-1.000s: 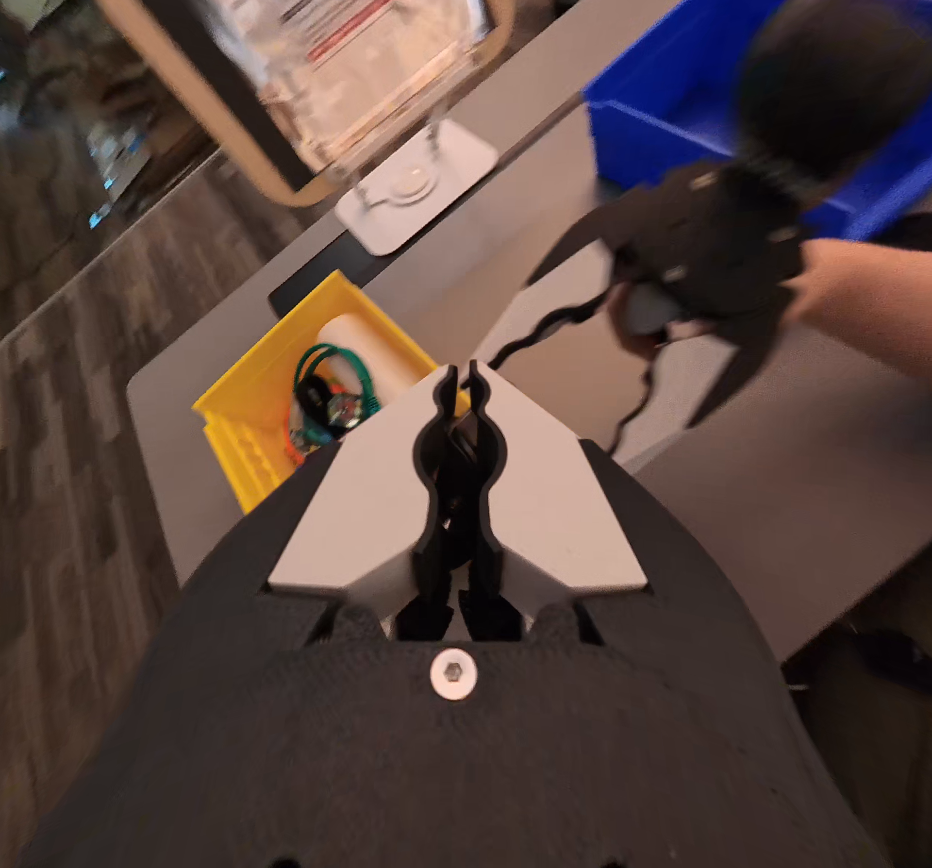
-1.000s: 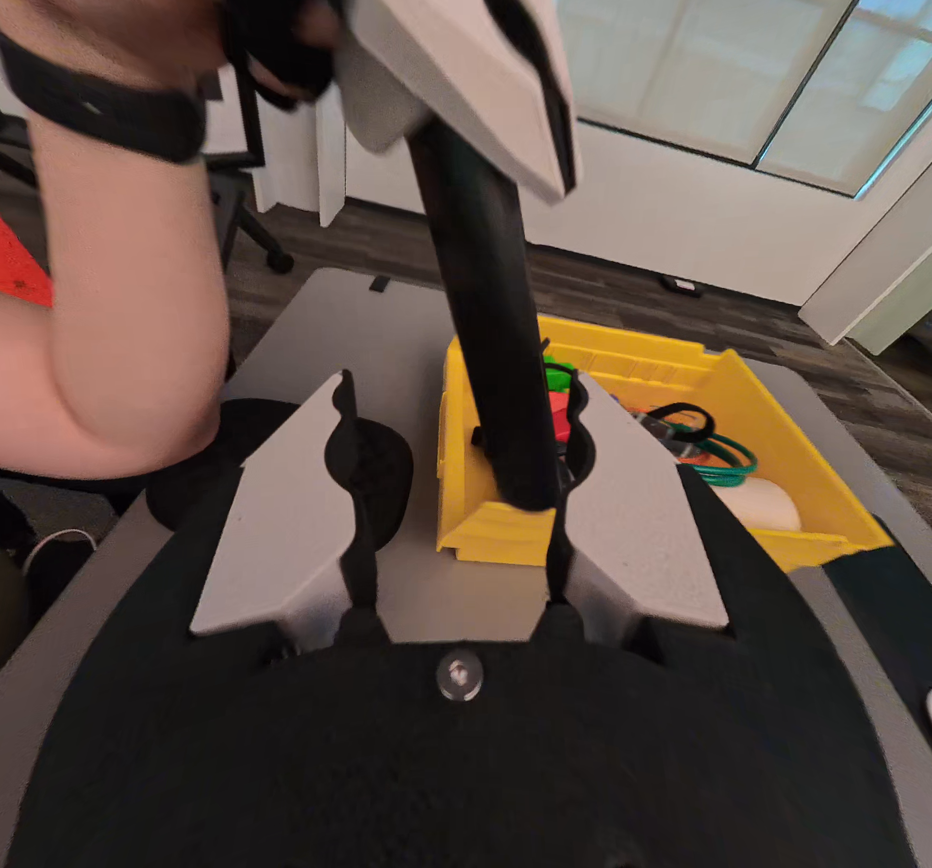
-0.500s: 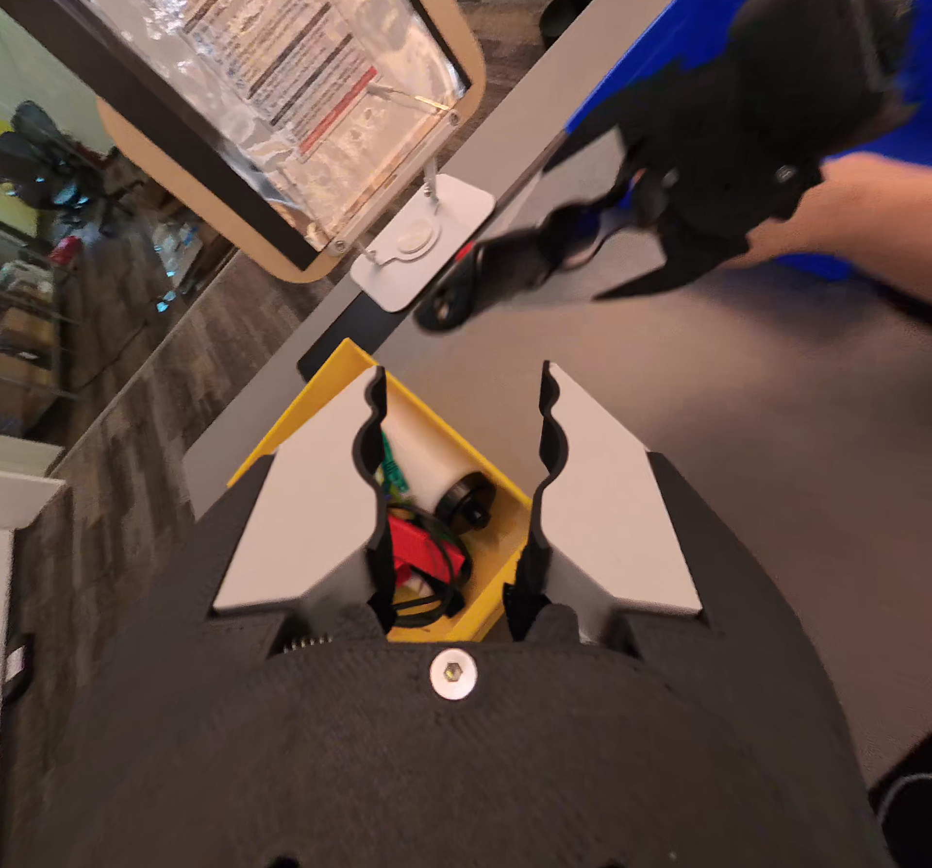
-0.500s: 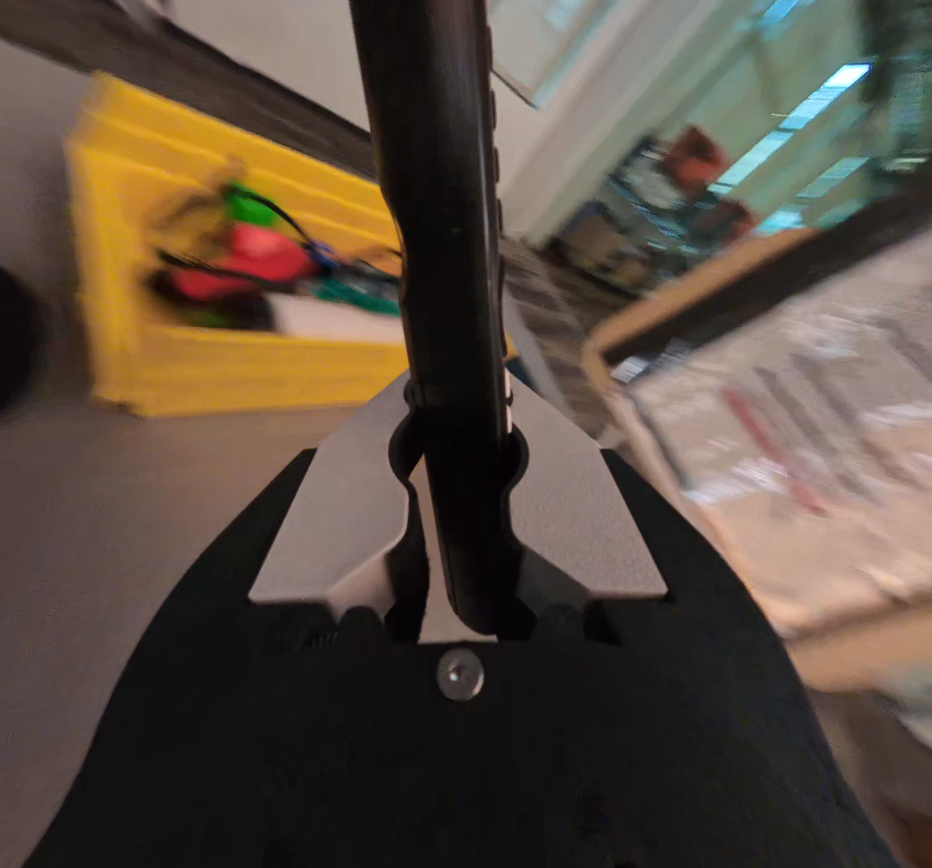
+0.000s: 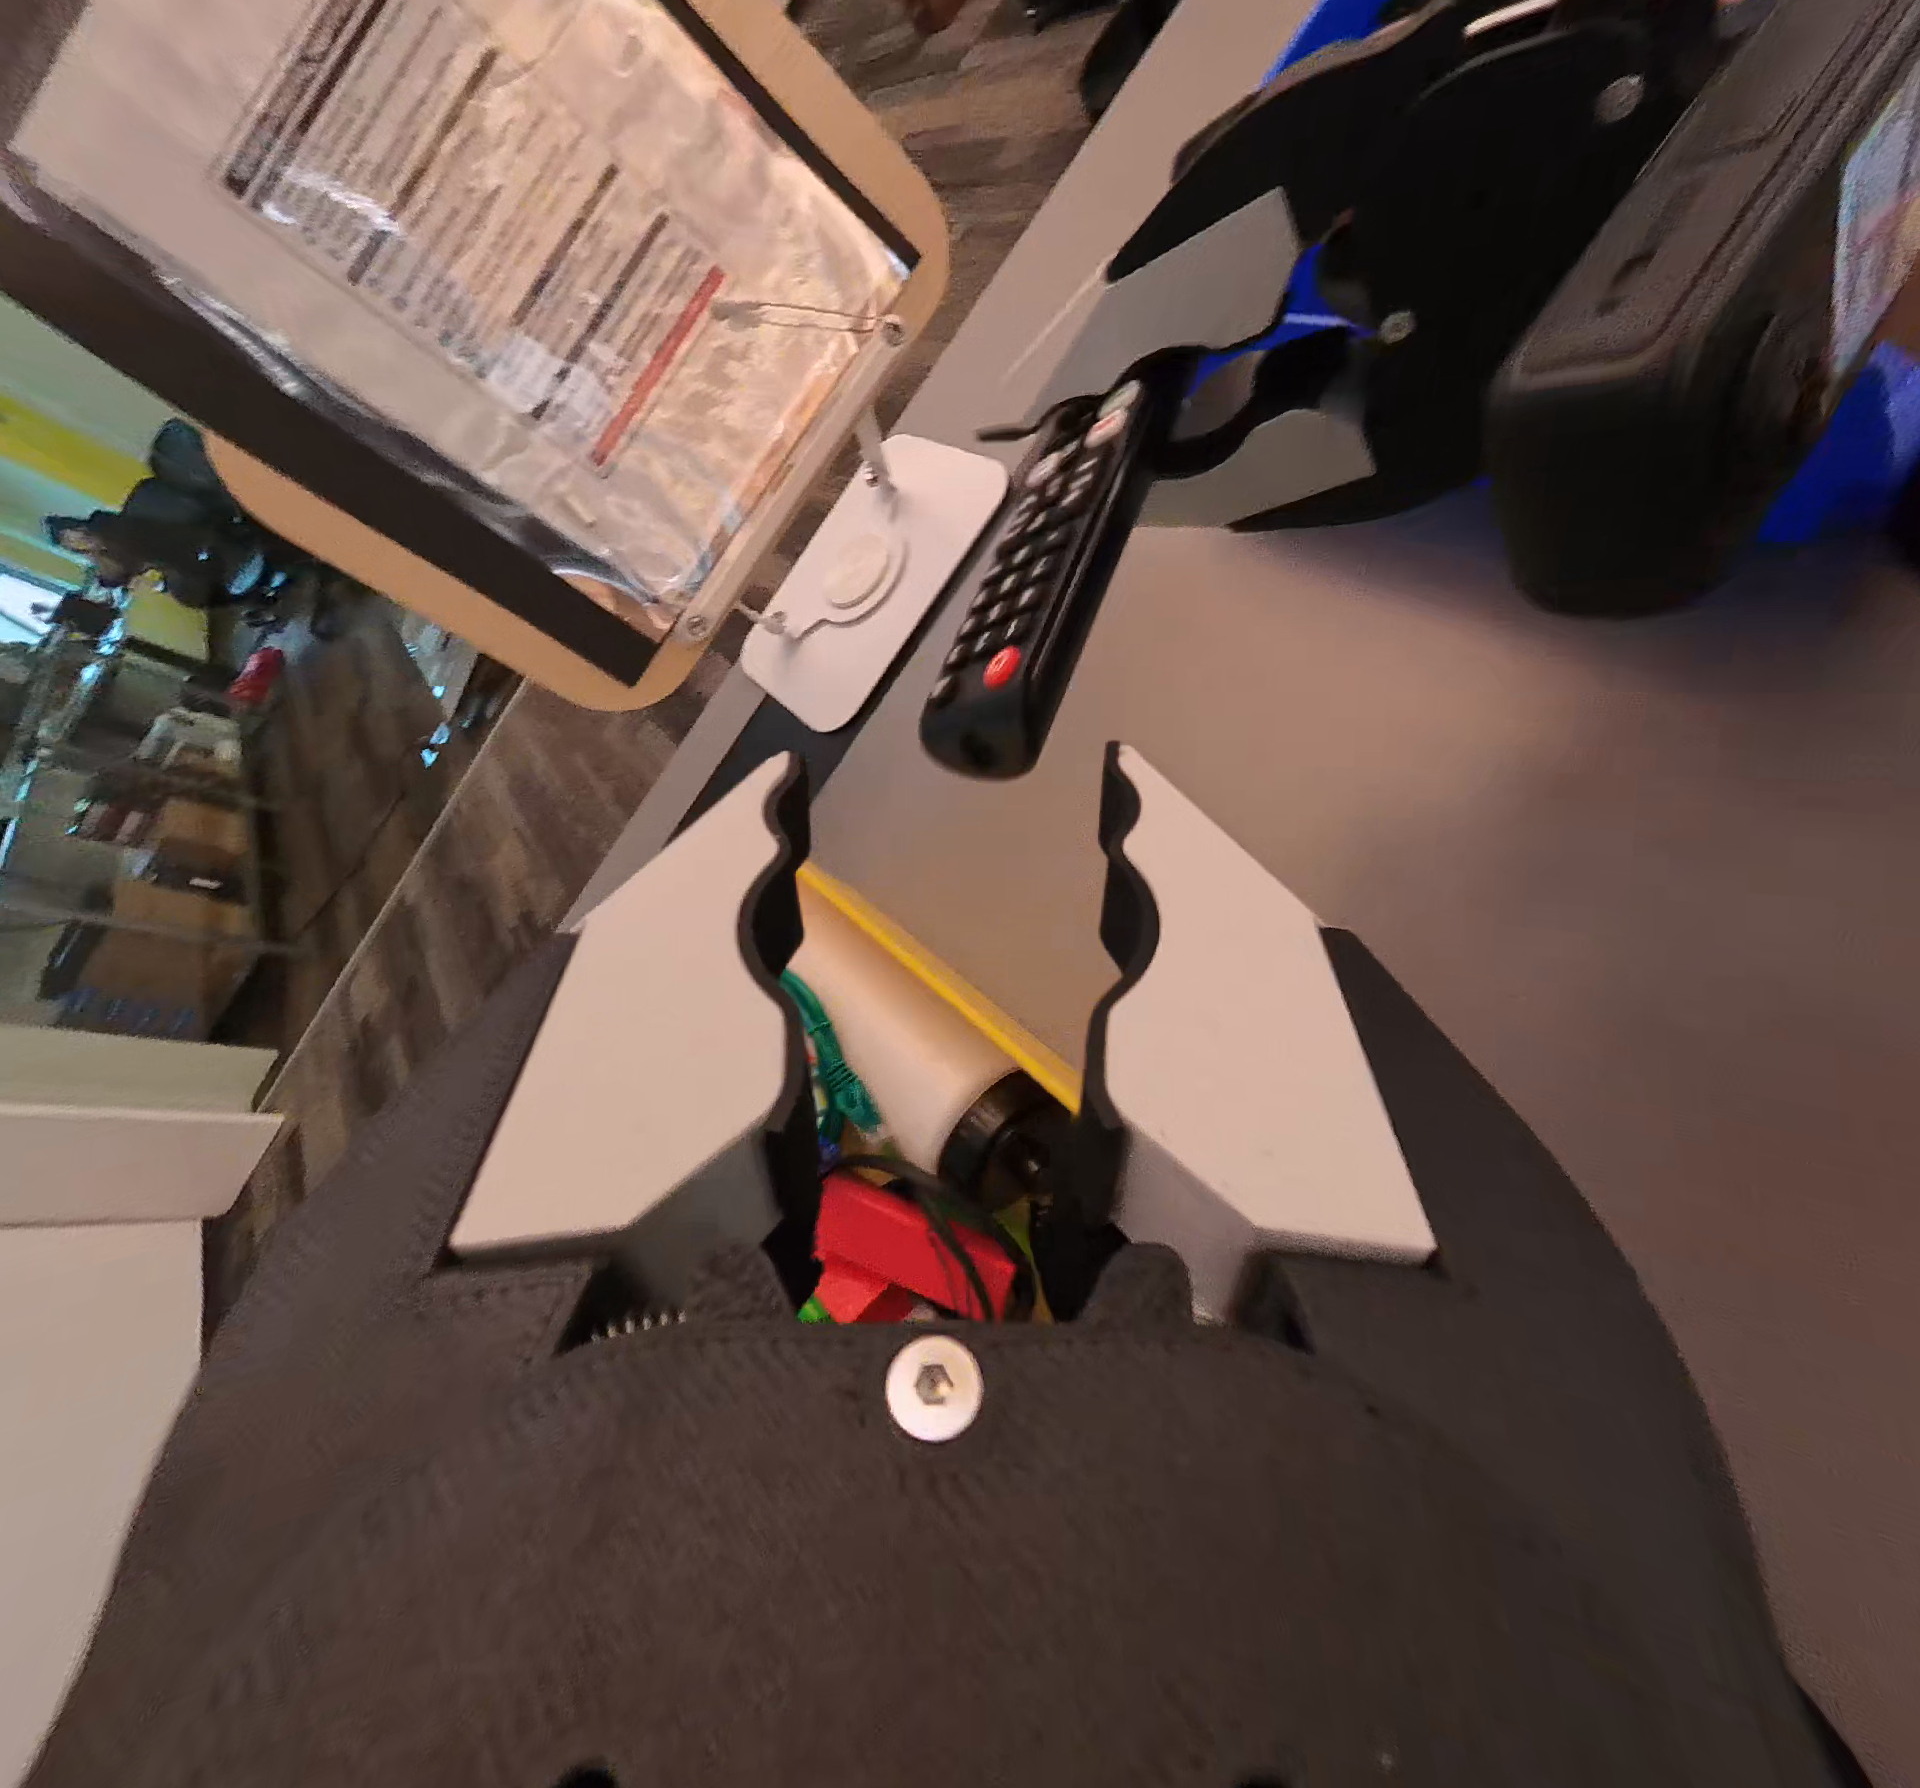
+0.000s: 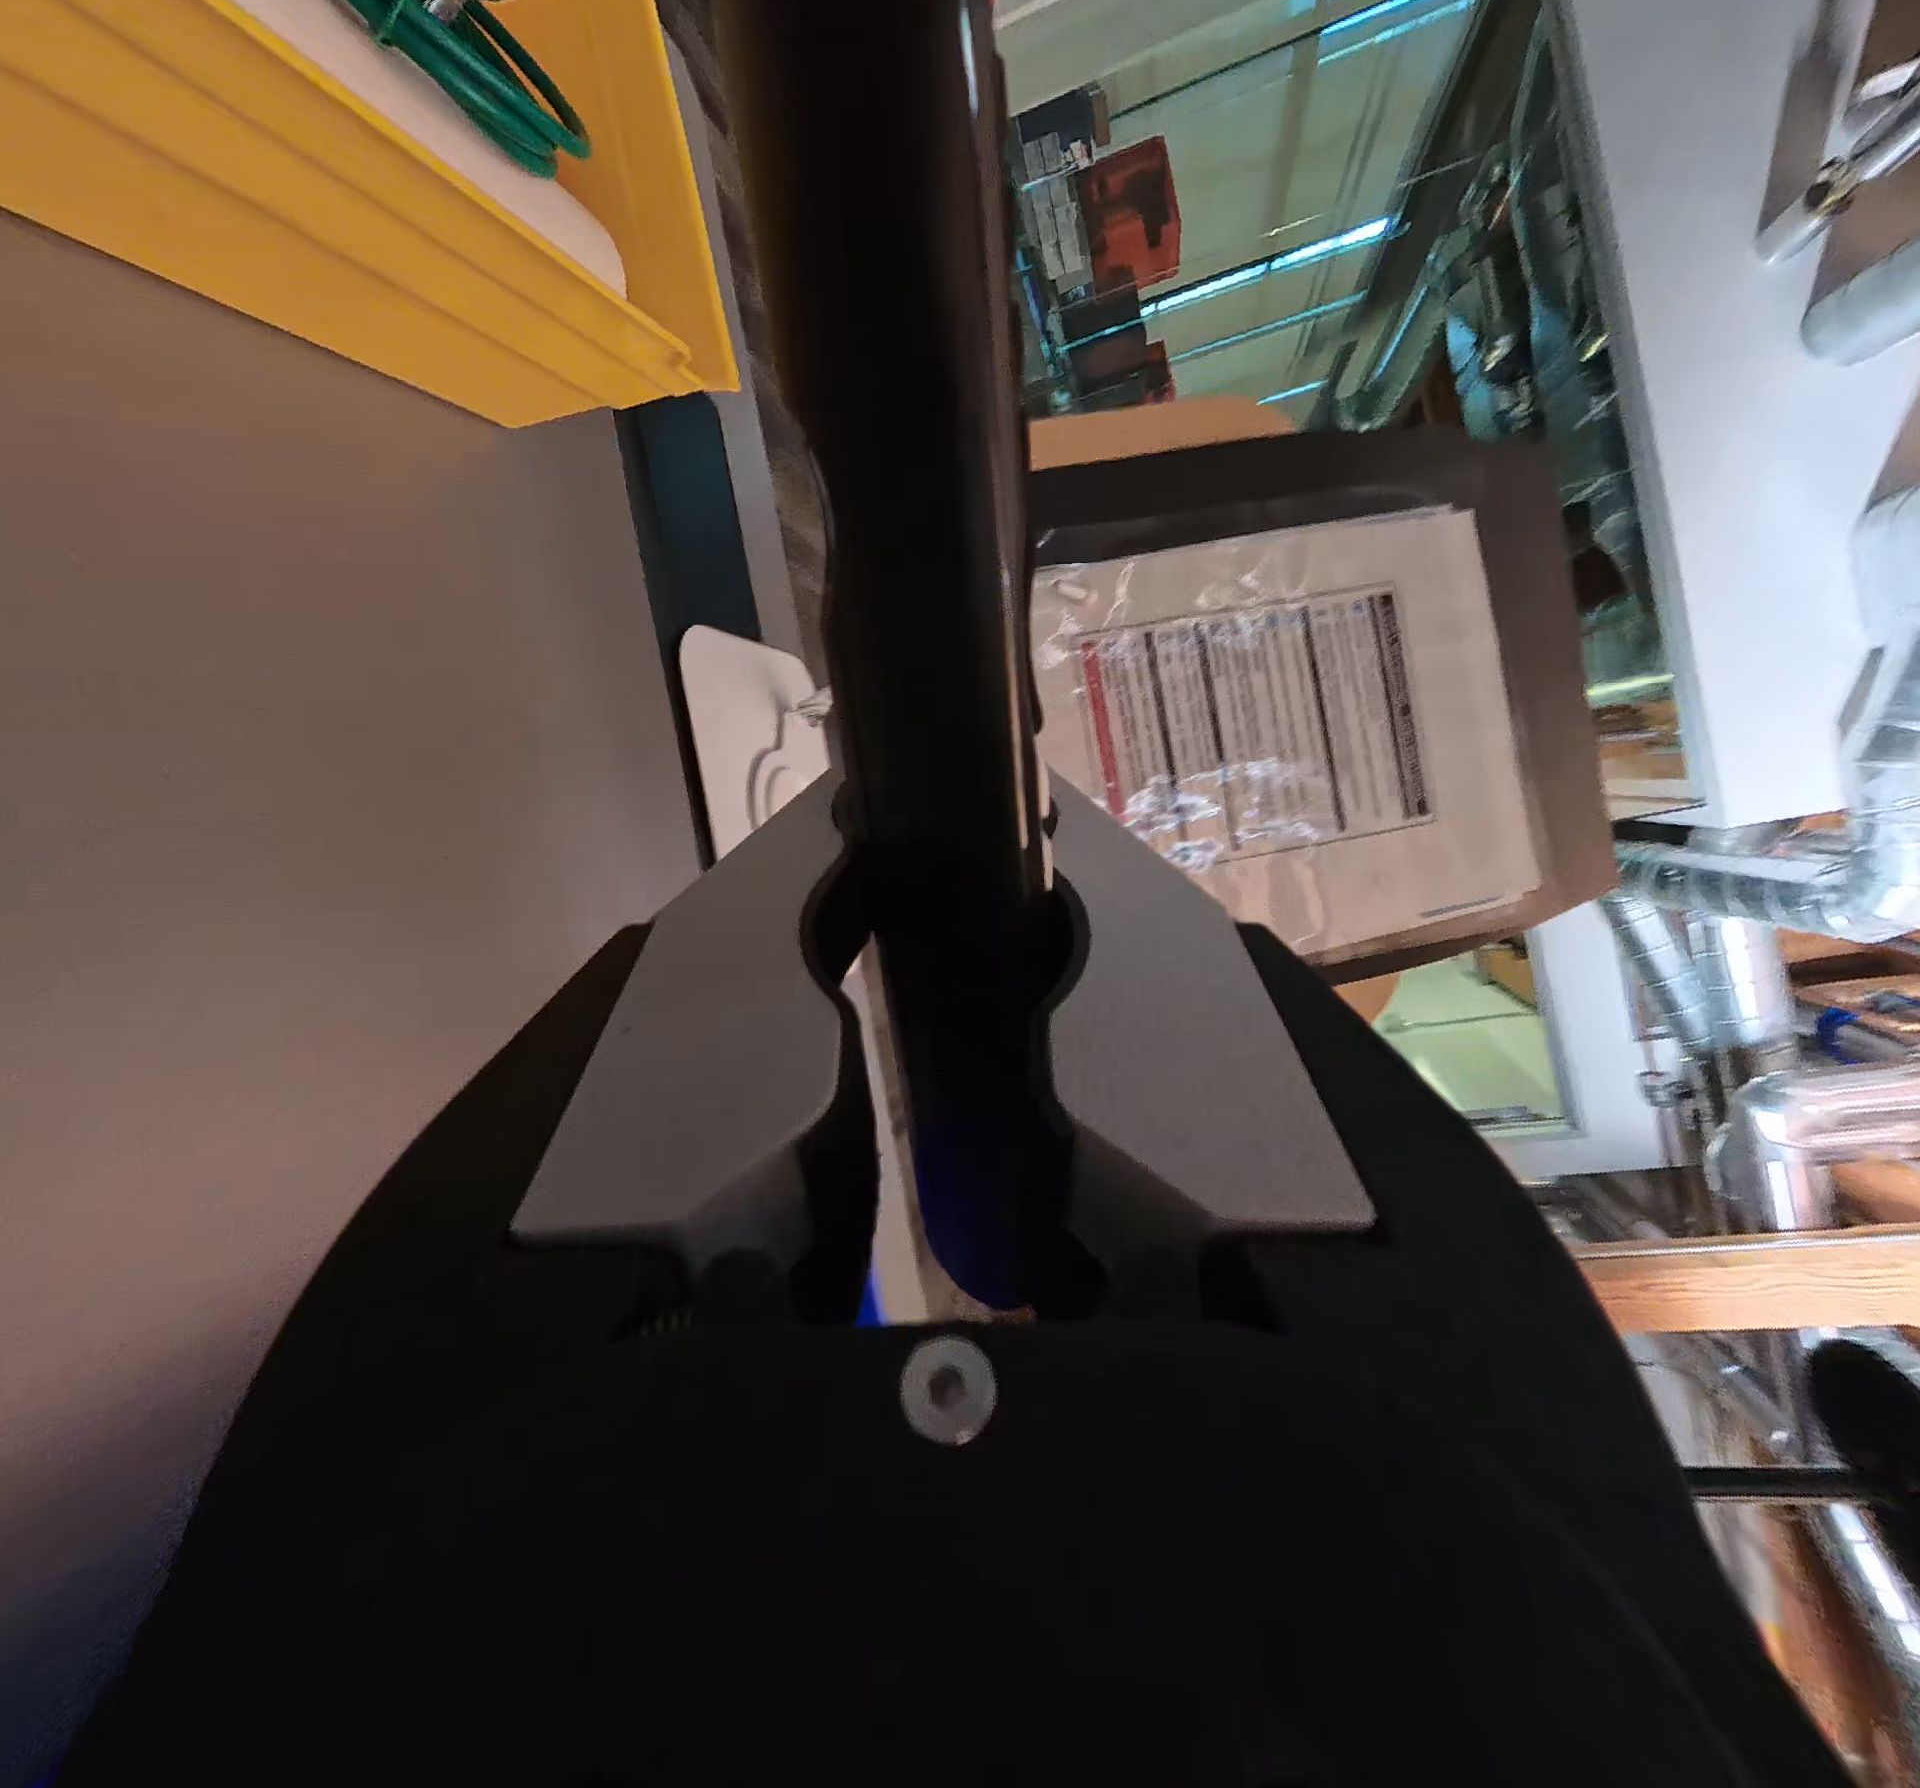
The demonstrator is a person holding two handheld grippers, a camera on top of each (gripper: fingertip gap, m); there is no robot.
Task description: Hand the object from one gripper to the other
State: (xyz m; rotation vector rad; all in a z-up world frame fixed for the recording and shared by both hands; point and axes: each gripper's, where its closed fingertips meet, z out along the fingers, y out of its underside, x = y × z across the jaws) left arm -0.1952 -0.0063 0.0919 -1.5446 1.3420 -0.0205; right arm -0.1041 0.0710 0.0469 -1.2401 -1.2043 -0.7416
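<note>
With remote [image 5: 1039, 575] clamped by one end in right tool [image 5: 1195, 388], held above bench [image 5: 1455, 907] just ahead of wide, empty left tool [image 5: 951, 803]: ease free end squarely between left fingers [image 5: 665, 1011], close firmly, then release right.

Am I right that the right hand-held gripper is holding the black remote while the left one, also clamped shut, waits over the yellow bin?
Not quite: the left hand-held gripper is open, as the left wrist view shows. The right hand-held gripper does hold the black remote, and the yellow bin lies below the left one.
</note>
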